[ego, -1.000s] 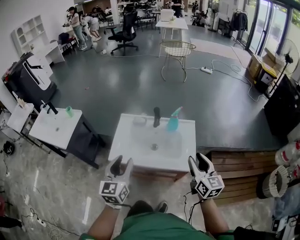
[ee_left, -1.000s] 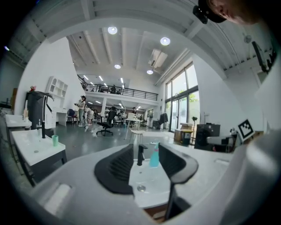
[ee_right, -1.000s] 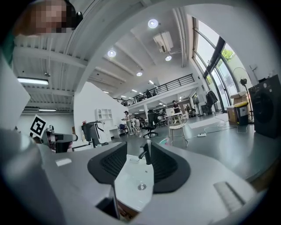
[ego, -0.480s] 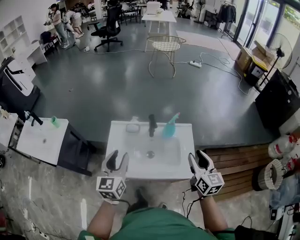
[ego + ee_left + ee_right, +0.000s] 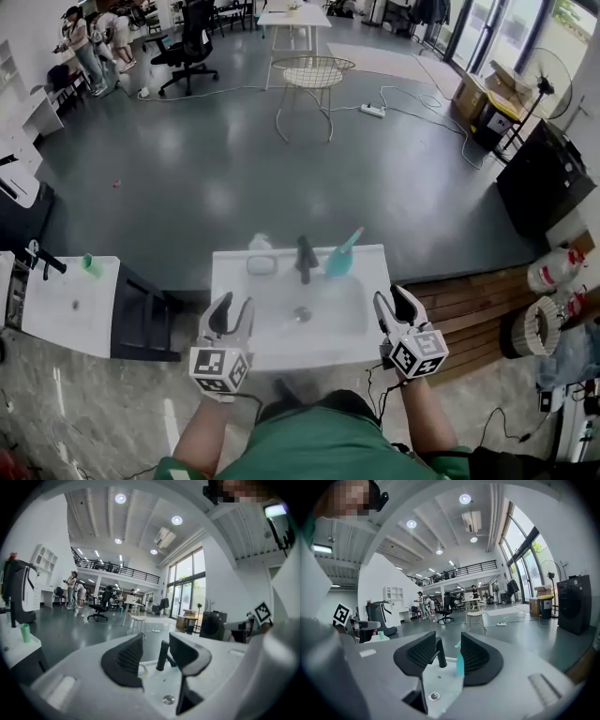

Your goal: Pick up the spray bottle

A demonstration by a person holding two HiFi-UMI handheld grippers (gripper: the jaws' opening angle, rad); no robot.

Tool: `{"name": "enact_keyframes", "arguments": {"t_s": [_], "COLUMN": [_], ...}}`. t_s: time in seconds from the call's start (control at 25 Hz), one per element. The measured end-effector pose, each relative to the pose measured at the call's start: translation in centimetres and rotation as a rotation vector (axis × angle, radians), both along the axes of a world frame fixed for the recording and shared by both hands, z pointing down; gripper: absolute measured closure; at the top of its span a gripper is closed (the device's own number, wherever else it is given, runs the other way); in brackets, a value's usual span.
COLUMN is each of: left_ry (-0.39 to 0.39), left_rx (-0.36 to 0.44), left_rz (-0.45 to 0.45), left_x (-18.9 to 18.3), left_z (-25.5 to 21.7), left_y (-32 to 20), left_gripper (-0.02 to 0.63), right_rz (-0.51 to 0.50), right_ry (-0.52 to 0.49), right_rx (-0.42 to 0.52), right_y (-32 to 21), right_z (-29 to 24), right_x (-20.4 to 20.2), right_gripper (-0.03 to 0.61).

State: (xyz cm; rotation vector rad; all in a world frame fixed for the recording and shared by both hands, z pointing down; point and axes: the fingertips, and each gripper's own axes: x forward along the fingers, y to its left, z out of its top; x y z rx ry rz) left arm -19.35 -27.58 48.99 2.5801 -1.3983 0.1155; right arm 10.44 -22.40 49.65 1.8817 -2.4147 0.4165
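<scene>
Two grippers, both empty: left gripper [image 5: 232,305] w/ jaws apart and nothing between them, right gripper [image 5: 394,298] likewise wide apart. Both hang just at the near edge of a white sink [image 5: 234,281], one toward each near corner.

The spray bottle [image 5: 342,255], teal, stands upright on the sink's back rim, just right of the black faucet [image 5: 304,258], well apart from both grippers. In the right gripper view it lines up between the jaws but far beyond them.

The sink stands on a grey floor [image 5: 234,178]. Left of the sink is a second white basin [image 5: 56,300] w/ a green cup [image 5: 89,264]. Right of it are wooden planks [image 5: 469,300]. Beyond it is a wire chair [image 5: 309,75], further back an office chair [image 5: 192,42] and people [image 5: 80,37].

A small white item [image 5: 261,264] left of the faucet is too small to tell. In the right gripper view one jaw covers part of the bottle.
</scene>
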Motion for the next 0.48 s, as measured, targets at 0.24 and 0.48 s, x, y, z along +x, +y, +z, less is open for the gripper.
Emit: {"name": "enact_keyframes", "arguments": {"t_s": [0.24, 0.48], "left_ry": [-0.015, -0.038], "left_rx": [-0.050, -0.063], "left_rz": [-0.024, -0.027], "left_x": [1.5, 5.3], "left_z": [2.6, 4.1], "left_y": [-3.3, -4.9], "left_gripper": [0.439, 0.439], "right_rz": [-0.028, -0.073], "right_ry": [0.051, 0.048], "right_rx": [-0.050, -0.095], "right_y": [-4.3, -8.1], "right_z": [4.0, 8.2], "right_x": [1.9, 4.6], "right_gripper": [0.410, 0.410]}}
